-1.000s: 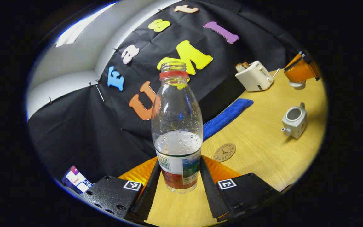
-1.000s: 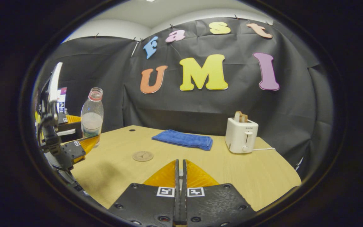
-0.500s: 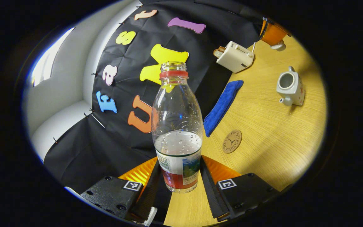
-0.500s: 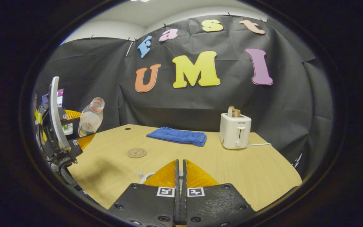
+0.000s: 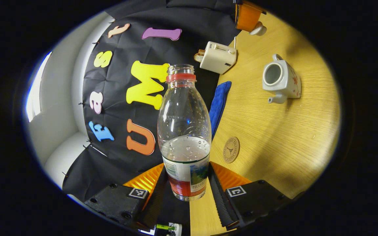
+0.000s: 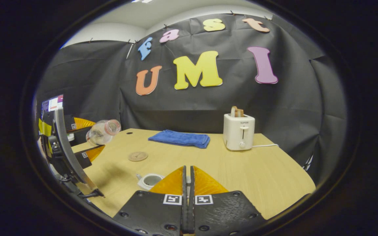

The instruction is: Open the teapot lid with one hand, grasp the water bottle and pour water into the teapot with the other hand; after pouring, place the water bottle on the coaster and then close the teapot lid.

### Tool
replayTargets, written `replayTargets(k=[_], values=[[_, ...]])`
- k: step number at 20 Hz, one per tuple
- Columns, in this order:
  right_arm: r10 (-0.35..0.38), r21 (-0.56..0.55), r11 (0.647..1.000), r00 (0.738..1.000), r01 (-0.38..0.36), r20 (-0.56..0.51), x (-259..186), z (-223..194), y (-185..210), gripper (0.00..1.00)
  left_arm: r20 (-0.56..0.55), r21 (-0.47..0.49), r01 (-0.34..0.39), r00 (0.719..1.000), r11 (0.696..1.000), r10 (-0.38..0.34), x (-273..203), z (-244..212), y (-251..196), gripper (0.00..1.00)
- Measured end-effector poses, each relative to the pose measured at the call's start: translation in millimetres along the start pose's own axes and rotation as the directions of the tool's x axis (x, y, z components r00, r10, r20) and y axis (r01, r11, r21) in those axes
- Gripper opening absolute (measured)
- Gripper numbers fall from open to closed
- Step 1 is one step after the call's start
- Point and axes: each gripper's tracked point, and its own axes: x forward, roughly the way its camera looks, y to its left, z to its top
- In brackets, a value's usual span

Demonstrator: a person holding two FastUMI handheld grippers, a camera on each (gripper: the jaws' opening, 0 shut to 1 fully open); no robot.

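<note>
The water bottle (image 5: 184, 131), uncapped and about a third full, is clamped at its label between both fingers of the left gripper (image 5: 185, 191) and held tilted over the table's (image 5: 290, 137) edge. The teapot (image 5: 281, 80) stands open, its inside looking empty, beyond the coaster (image 5: 231, 149). The right gripper (image 6: 188, 183) is closed on the white lid (image 5: 258, 29), raised above the teapot.

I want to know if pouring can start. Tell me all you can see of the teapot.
The small white ceramic teapot stands on the wooden table with its lid off, the round mouth open and the grey inside showing. A short spout points toward the coaster side, a loop handle sits opposite, and faint reddish marks decorate one flank. In the right gripper view its rim peeks out just beside the right hand-held gripper. Nothing touches it.
</note>
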Motion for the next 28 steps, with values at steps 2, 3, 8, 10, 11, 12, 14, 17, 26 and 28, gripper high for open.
replayTargets(k=[2, 3, 8, 10, 11, 12, 14, 17, 26, 28], values=[[-0.004, -0.004, 1.000, 1.000, 0.004, 0.001, -2, -1, -3, 0.00, 0.006, 0.064, 0.008, 1.000, 0.998, -0.009, 4, 4, -5, 0.72], [-0.005, -0.004, 1.000, 1.000, 0.005, 0.003, -4, -1, -5, 0.00, 0.008, 0.104, 0.015, 1.000, 0.994, -0.016, 6, 6, -9, 0.72], [-0.004, 0.005, 1.000, 1.000, 0.004, -0.004, -7, -10, -8, 0.00, 0.009, 0.253, 0.048, 0.999, 0.966, -0.052, 10, 10, -26, 0.72], [-0.001, 0.011, 1.000, 1.000, 0.001, -0.011, -8, -13, -7, 0.00, 0.015, 0.301, 0.045, 0.999, 0.953, -0.051, 9, 15, -29, 0.72], [-0.001, 0.013, 1.000, 1.000, 0.001, -0.010, -8, -13, -7, 0.00, 0.016, 0.323, 0.040, 0.999, 0.946, -0.048, 12, 17, -29, 0.72], [0.000, 0.015, 1.000, 1.000, 0.000, -0.009, -9, -13, -8, 0.00, 0.014, 0.339, 0.040, 0.999, 0.940, -0.048, 10, 16, -32, 0.72], [0.001, 0.015, 1.000, 1.000, -0.001, -0.006, -10, -13, -8, 0.00, 0.005, 0.359, 0.047, 0.999, 0.932, -0.052, 11, 16, -32, 0.72], [0.006, 0.016, 1.000, 1.000, -0.005, -0.006, -11, -13, -8, 0.00, 0.011, 0.394, 0.038, 0.999, 0.918, -0.046, 16, 21, -30, 0.72], [0.004, 0.024, 1.000, 1.000, -0.004, -0.003, -13, -15, -12, 0.00, 0.013, 0.509, 0.033, 0.999, 0.860, -0.045, 16, 29, -33, 0.72], [0.006, 0.027, 1.000, 1.000, -0.006, -0.003, -14, -16, -12, 0.00, 0.009, 0.532, 0.034, 0.999, 0.846, -0.045, 17, 30, -33, 0.72]])
